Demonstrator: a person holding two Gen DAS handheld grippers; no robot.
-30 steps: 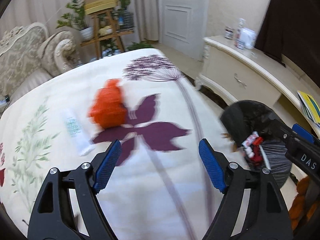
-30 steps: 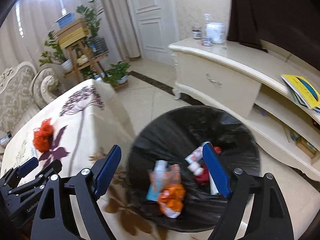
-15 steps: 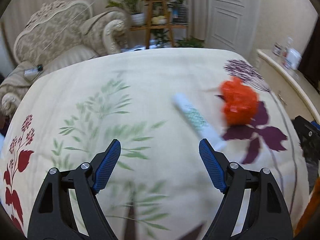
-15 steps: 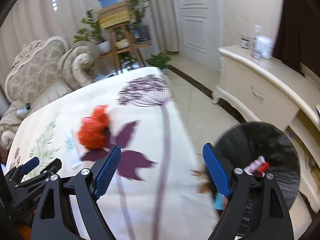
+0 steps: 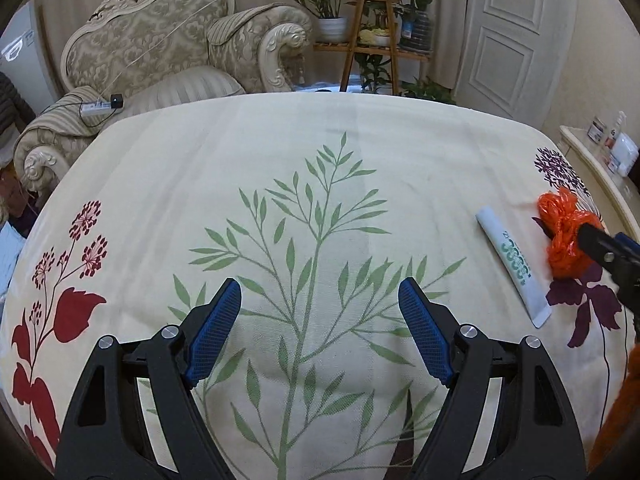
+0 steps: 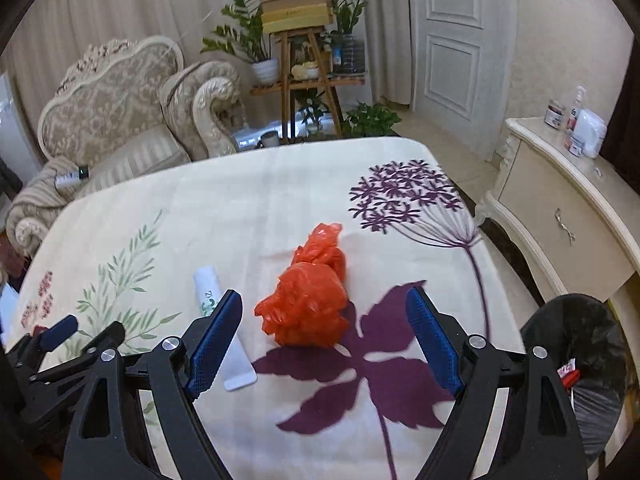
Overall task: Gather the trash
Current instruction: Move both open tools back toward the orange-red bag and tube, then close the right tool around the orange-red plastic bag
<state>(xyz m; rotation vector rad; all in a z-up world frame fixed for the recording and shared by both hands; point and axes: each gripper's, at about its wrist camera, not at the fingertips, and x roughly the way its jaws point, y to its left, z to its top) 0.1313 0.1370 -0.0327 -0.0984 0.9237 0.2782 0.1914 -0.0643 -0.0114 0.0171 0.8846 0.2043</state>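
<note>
A crumpled orange plastic bag [image 6: 310,300] lies on the floral tablecloth [image 6: 248,208], just beyond my right gripper [image 6: 324,324], which is open with nothing between its fingers. A white tube with green print [image 6: 218,320] lies left of the bag, partly behind the right gripper's left finger. In the left wrist view the tube [image 5: 514,264] and the orange bag [image 5: 562,236] sit far to the right. My left gripper [image 5: 320,320] is open and empty over the green leaf print. A black-lined trash bin [image 6: 580,364] holding wrappers stands on the floor at the right.
A cream cabinet [image 6: 560,200] with bottles stands right of the table. An ornate armchair [image 5: 160,60] and a wooden plant stand [image 5: 372,40] are behind the table's far edge. The right gripper's body [image 5: 612,256] shows at the right edge of the left wrist view.
Both grippers swung left, from over the bin back over the table. The right one now faces the orange bag; the left one has passed the bag and tube. Both stayed open.
</note>
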